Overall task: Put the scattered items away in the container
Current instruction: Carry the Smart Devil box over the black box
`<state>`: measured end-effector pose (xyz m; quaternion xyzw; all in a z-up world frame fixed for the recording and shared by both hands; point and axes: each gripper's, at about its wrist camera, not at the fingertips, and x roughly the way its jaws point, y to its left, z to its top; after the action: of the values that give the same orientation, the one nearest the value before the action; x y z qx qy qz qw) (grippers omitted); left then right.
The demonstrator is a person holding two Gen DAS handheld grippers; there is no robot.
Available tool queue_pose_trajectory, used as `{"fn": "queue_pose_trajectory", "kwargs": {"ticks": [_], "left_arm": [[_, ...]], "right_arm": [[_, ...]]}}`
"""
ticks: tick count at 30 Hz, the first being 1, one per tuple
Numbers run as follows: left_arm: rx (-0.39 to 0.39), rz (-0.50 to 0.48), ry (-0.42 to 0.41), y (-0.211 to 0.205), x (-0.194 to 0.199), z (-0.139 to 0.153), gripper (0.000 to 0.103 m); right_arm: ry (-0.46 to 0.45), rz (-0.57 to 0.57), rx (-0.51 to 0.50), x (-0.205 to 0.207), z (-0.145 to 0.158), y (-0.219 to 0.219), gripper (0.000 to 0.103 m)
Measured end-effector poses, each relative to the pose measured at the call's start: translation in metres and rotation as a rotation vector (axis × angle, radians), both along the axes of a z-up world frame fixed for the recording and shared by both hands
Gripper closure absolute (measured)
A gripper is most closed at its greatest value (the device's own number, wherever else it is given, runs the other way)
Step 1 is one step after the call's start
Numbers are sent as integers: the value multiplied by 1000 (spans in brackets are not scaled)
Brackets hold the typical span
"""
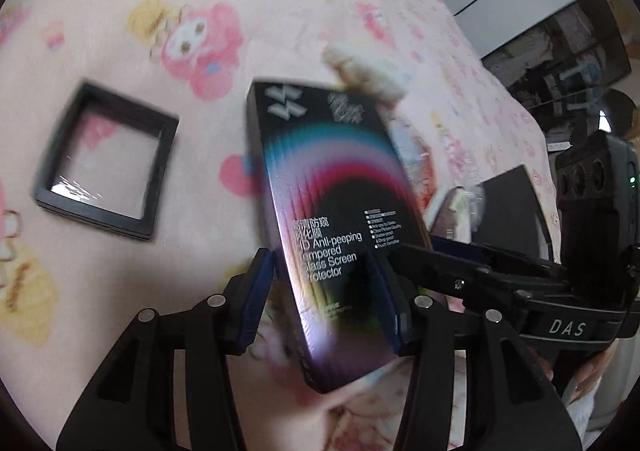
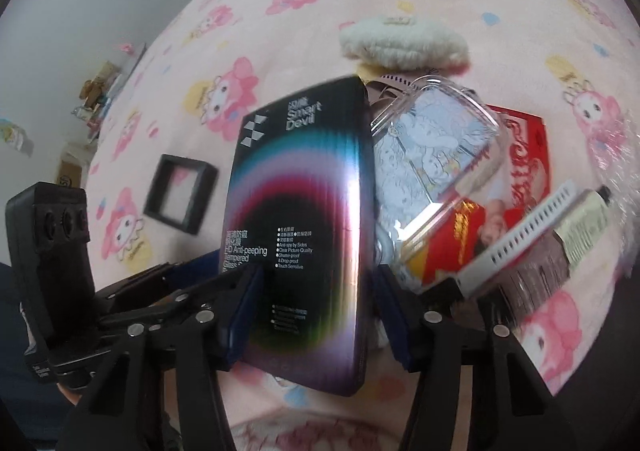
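Observation:
A black screen protector box (image 1: 332, 187) with a rainbow arc is raised and tilted over the pink blanket. My left gripper (image 1: 324, 291) is shut on its lower part, a blue pad on each long edge. In the right wrist view the same box (image 2: 304, 211) stands between the fingers of my right gripper (image 2: 316, 303). The left pad lies against it, while a thin gap shows at the right pad. The right tool's fingers (image 1: 440, 267) come in from the right. Which item is the container I cannot tell.
A black square frame case (image 1: 108, 167) lies flat to the left. Behind and right of the box are a fluffy white pouch (image 2: 404, 43), a clear phone case (image 2: 436, 155), a red packet (image 2: 524, 171), a white strap (image 2: 516, 239) and a tube (image 2: 584, 227). The bed's edge and shelves (image 1: 560, 47) are far right.

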<state>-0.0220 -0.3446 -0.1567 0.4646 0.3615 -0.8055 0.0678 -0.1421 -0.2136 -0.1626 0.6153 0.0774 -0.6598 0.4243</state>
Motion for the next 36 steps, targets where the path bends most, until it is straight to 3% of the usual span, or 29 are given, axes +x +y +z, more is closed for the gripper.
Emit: {"fn": "queue_pose_trajectory", "kwargs": {"ticks": [7,13,27,36], "left_arm": [[-110,-72,99,39,6,74,54],[-160,-156,163,93,4,117,54],[-194,-388,212,248,-39,145,55],[-210,-488,168,314,-83,141,55]], "right_arm": [[62,-54,-118,17,62,51,50],[136,-123,-173,31,106,108,50],[197,-366,-214,38,127,278,50],[168,-442,-191,6,116,340,50]]}}
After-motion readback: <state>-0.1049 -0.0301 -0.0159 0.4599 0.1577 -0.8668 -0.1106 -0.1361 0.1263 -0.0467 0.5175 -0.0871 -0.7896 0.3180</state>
